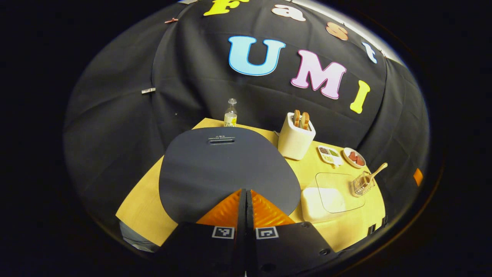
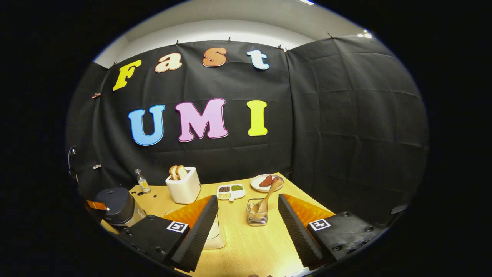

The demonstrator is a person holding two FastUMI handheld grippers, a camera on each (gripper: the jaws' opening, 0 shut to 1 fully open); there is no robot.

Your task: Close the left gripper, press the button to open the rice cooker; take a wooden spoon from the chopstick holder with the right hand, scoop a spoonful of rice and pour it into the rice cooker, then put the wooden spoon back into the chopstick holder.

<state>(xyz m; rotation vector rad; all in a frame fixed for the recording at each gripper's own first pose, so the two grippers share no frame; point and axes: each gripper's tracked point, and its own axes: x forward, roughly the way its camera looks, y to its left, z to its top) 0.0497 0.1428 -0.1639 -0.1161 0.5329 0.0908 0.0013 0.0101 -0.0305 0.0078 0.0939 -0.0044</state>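
Your left gripper (image 1: 246, 192) has its two ribbed orange fingers pressed flat together, nothing between them, their tips over the near edge of the rice cooker (image 1: 226, 169). Its lid is a smooth, matte dark slab with rounded corners and a small slot near the far edge, and it is down. In the left gripper view you cannot make out the button itself.

Your right gripper (image 2: 248, 200) stands wide apart, black ridged pads facing inward, with the chopstick holder (image 2: 257, 216) sitting between the fingers farther along the table. The holder is a small square wire basket (you can see through its walls), and the wooden spoon (image 2: 268, 196) leans in it, bowl down, its handle slanting up to the right.

The right gripper view gives you the cooker's rounded dark body at the far left (image 2: 115, 206), with an orange patch of the other gripper beside it. The left gripper view shows the white rice container (image 1: 321, 204) more fully, a rounded box with a clear lid lying partly across it, just beside the cooker and close to the holder.

Behind stand a white toaster (image 2: 184, 188) holding bread slices, a glass bottle (image 2: 142, 181), a divided white dish (image 2: 230, 191) and a plate (image 2: 265, 182). The pale wooden table (image 2: 250, 246) has open surface in front of the holder, and its right edge runs close to the black cloth wall.
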